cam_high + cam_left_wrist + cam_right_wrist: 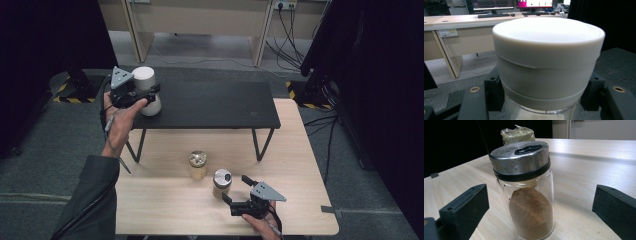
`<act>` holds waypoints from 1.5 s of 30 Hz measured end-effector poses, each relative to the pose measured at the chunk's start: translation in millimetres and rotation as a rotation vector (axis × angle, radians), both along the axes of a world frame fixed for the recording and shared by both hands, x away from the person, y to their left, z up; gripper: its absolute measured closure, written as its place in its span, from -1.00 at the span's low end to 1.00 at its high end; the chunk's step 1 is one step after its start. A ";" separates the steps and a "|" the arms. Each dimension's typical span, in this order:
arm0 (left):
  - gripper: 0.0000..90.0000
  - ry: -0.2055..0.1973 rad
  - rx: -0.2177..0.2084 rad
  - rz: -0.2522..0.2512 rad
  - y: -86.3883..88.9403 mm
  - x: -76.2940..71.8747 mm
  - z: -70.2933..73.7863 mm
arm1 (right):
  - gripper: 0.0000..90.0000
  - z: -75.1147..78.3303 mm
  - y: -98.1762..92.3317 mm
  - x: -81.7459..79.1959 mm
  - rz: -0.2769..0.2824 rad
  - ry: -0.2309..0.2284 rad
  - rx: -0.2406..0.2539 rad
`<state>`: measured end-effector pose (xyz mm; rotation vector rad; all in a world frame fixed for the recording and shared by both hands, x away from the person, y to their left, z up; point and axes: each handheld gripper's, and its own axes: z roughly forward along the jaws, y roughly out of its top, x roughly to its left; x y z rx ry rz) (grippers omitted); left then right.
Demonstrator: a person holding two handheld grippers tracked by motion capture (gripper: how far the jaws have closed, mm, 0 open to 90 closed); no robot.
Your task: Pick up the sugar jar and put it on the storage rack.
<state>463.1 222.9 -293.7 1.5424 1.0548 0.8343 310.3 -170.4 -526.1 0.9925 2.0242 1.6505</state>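
Between the clenched jaws of the left gripper (141,95), a white-lidded jar (146,90) sits at ten o'clock on the black shelf (215,105); right gripper (236,189), at five o'clock, gapes around a spice jar (221,182) on the wooden table (300,165)

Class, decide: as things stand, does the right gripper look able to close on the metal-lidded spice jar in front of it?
Probably yes. The right gripper is open, and the spice jar stands upright between its fingers with nothing in the way.
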 end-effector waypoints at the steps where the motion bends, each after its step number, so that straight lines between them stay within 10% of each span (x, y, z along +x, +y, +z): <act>1: -0.23 0.000 0.002 0.000 0.0 -0.3 -0.1 | -0.98 0.0 0.0 0.0 0.000 0.000 0.000; 14: -0.29 0.010 -0.003 0.010 0.7 -3.9 0.2 | -0.98 0.0 0.1 -0.1 0.000 0.000 -0.001; 29: -0.85 0.022 -0.046 0.031 6.1 -13.4 -0.1 | -0.98 0.0 0.1 -0.1 0.000 -0.001 -0.002; 45: -1.00 0.004 -0.059 -0.011 1.9 -48.5 -10.5 | -0.98 0.0 0.1 -0.1 -0.001 0.000 -0.001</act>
